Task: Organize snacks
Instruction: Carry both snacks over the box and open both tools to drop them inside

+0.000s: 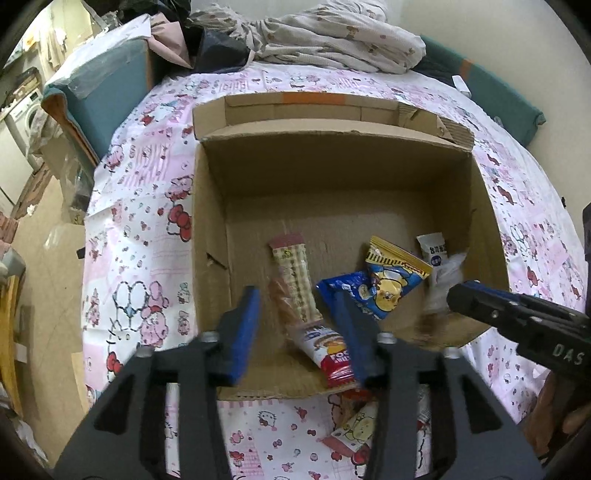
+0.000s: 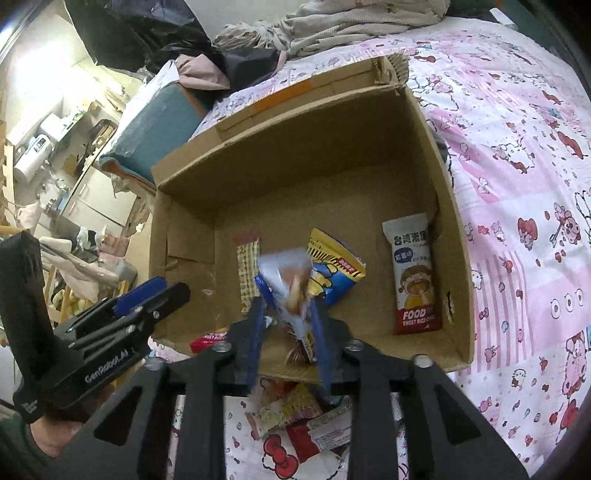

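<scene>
An open cardboard box (image 1: 210,229) (image 2: 454,236) stands on the pink cartoon bedspread. Inside lie a checked stick packet (image 1: 295,273) (image 2: 245,266), a yellow-and-blue chip bag (image 1: 391,280) (image 2: 332,273), a blue packet (image 1: 345,286) and a white-and-red rice cracker packet (image 2: 413,280). My left gripper (image 1: 299,332) is open over the box's near edge, with a red-and-white packet (image 1: 328,350) between its fingers, blurred. My right gripper (image 2: 286,332) is shut on a clear snack packet (image 2: 288,284), blurred, above the box's near edge; it also shows in the left wrist view (image 1: 517,321).
More loose snack packets lie on the bedspread just in front of the box (image 1: 354,428) (image 2: 295,417). Piled bedding and clothes (image 1: 332,33) sit behind the box. A teal cushion (image 1: 107,88) is at the left, with the floor and clutter beyond.
</scene>
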Available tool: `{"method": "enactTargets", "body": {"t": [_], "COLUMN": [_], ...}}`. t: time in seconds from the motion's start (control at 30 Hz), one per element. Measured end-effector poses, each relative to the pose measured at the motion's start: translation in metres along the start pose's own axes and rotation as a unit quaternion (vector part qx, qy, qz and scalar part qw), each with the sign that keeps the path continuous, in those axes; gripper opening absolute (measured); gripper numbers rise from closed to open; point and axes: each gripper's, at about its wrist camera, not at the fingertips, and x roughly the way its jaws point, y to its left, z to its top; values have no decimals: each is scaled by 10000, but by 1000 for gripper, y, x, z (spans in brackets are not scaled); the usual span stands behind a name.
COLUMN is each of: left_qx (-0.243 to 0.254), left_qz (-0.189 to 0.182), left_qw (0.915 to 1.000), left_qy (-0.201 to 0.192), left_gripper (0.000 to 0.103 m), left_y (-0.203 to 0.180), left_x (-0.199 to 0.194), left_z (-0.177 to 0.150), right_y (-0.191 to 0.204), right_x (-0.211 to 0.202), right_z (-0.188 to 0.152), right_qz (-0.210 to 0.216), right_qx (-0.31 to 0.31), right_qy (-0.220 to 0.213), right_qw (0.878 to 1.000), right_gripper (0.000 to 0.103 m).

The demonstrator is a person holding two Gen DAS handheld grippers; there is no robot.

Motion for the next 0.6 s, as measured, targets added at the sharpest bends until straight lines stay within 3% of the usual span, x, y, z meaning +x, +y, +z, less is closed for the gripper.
{"method": "enactTargets", "body": {"t": [0.03,0.07,0.13,0.6], "left_qx": [27,49,19,-250], "left_qz": [22,59,130,-91], "left_qw": [10000,10000,9998,9993], "left_qy": [-28,-57,-154,-268], "left_gripper": [65,71,80,81], "left_y": [0,0,1,16], "left_x": [-2,-3,-7,-24], "left_z": [0,1,2,-4], "right_y": [-1,-1,-1,-7], "right_x": [-2,-5,-11,-31], "right_z": [1,1,2,0], "right_qz": [11,18,-11,93], "right_qx": [29,64,50,309], "right_qy": [-38,-134,-318,-516], "right_qw": [10000,9999,9995,9981], "right_gripper": [64,82,84,84]}}
